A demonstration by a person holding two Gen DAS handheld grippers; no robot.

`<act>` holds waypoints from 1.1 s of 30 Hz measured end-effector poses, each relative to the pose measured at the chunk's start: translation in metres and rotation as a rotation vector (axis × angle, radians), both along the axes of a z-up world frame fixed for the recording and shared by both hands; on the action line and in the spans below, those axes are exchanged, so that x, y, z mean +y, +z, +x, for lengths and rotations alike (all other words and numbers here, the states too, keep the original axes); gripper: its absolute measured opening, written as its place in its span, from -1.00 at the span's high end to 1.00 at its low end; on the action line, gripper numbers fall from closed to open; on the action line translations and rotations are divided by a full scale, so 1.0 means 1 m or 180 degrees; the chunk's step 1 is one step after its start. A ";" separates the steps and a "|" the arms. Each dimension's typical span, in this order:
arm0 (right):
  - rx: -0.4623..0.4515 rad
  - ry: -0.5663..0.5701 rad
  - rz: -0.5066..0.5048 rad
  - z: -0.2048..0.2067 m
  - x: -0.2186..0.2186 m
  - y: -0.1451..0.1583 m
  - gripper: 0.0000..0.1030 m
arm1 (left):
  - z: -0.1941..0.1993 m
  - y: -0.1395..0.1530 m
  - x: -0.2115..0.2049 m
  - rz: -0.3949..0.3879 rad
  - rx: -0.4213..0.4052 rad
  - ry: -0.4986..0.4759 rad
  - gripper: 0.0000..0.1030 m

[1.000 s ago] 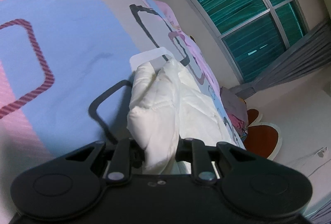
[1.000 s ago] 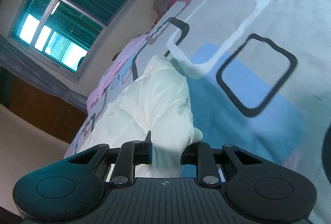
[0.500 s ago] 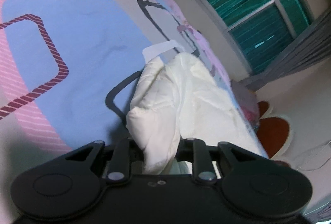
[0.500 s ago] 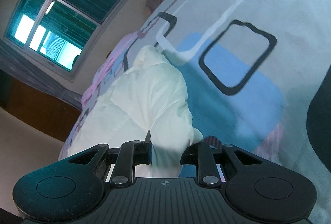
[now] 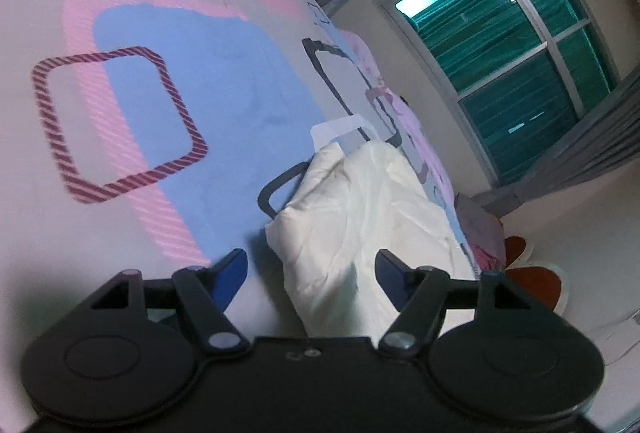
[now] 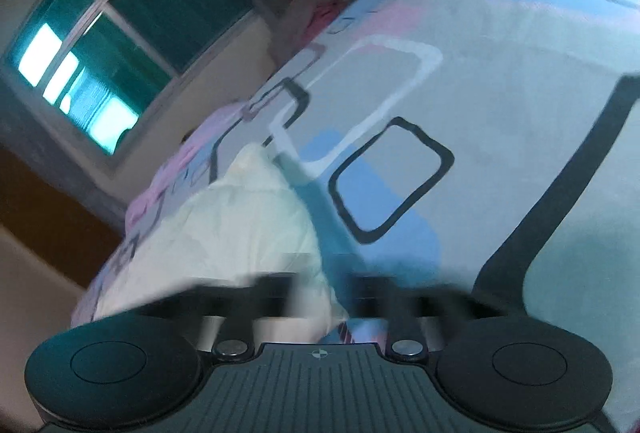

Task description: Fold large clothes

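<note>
A cream-white padded garment lies bunched on a bed with a patterned sheet. My left gripper is open, its blue-padded fingers spread on either side of the garment's near end, not pinching it. In the right wrist view the same garment lies at lower left on the sheet. My right gripper is motion-blurred over the garment's near edge; its fingers look spread apart, but the blur hides their exact stand.
A window with green blinds and grey curtains stands beyond the bed. A pile of pinkish clothes sits at the bed's far end. An orange flower-shaped mat lies on the floor there.
My left gripper has opened and let go of the garment, which has dropped onto the bed. My right gripper has blurred with motion and its fingers have moved apart.
</note>
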State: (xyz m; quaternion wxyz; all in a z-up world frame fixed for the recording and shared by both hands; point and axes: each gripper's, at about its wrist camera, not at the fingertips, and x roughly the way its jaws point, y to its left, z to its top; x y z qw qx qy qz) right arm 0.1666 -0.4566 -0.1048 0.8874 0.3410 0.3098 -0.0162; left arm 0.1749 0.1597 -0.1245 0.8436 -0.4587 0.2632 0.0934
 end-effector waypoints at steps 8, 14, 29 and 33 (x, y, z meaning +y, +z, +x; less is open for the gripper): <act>-0.0271 0.0633 -0.0375 0.023 0.085 0.035 0.96 | 0.019 -0.009 -0.003 -0.0101 0.0069 -0.0148 -0.26; -0.0295 0.1023 -0.0399 0.054 0.145 0.034 0.96 | 0.037 -0.015 0.002 -0.0179 0.0147 -0.0259 -0.26; 0.0096 0.1636 -0.0849 0.128 0.252 -0.016 0.96 | 0.064 -0.031 -0.001 -0.0176 0.0066 -0.0386 0.21; 0.0195 0.1571 -0.0774 0.136 0.250 -0.042 1.00 | 0.067 -0.028 -0.006 0.0020 0.0017 -0.0474 0.37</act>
